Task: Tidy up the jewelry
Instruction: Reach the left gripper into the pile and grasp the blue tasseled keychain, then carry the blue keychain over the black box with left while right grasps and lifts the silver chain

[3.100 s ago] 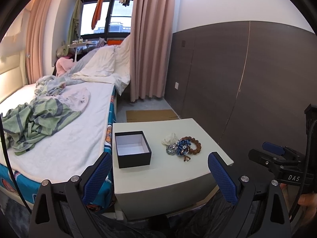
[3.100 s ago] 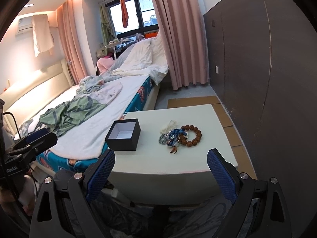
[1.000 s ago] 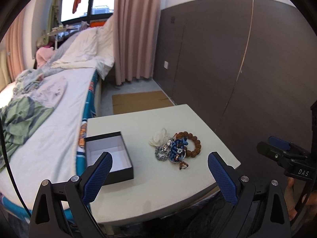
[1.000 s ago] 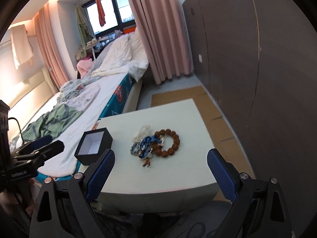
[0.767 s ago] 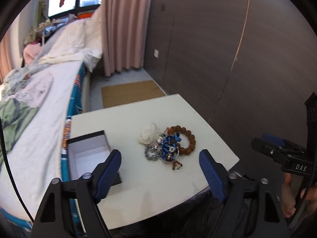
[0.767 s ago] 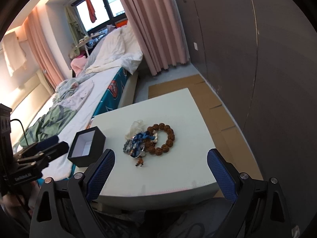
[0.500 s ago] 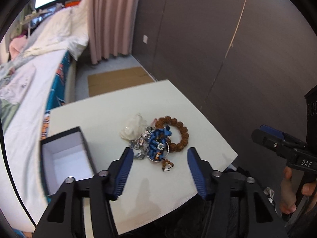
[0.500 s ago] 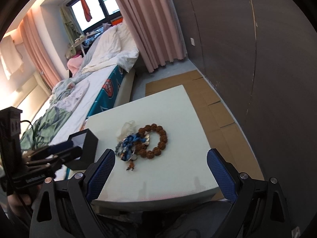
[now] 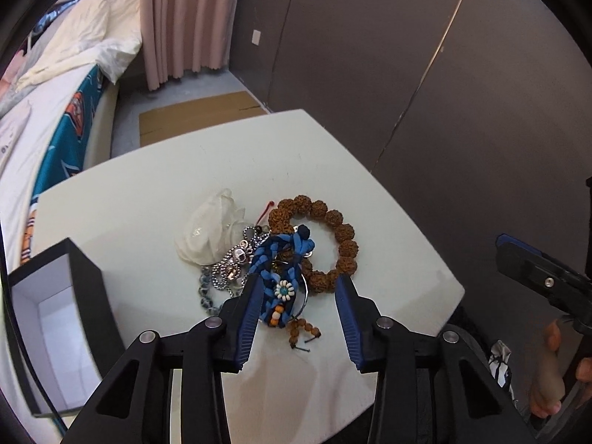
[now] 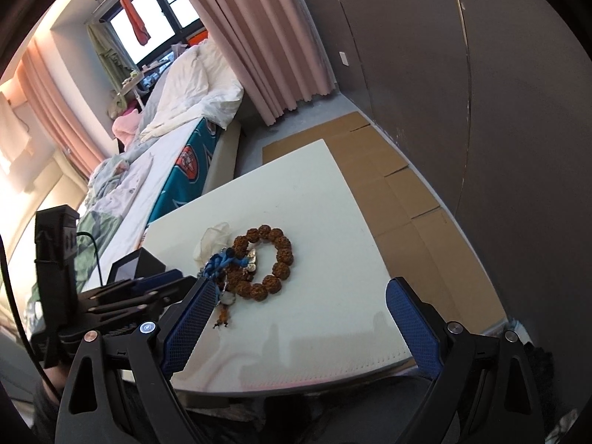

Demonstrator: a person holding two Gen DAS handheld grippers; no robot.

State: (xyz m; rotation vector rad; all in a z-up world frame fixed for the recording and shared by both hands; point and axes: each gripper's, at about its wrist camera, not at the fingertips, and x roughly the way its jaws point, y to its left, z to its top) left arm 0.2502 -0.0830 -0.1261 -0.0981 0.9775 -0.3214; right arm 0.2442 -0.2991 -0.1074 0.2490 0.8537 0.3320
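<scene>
Held the left tool nose-down over the tangle of jewelry on the white desk, with closing jaws set either side of the blue braided bracelet and, as far as could be seen, not yet pinching it. Kept the right tool spread wide and empty, apart from the heap. Found the braid lying across a brown bead bracelet and touching a silver chain, with a crumpled white bag just behind and an open black box waiting to the left, seemingly empty. Judged to be the first pick of the sorting. Called for a pinch across the braid's middle alone, clear of the thin metal hoop and the small bead tassel beside it. Called also for a slow, straight lift, to let chain and beads slip free rather than trail along. Could have used the free right tool to pin the bead bracelet down. Risked, otherwise, hauling the whole tangle toward the box.
</scene>
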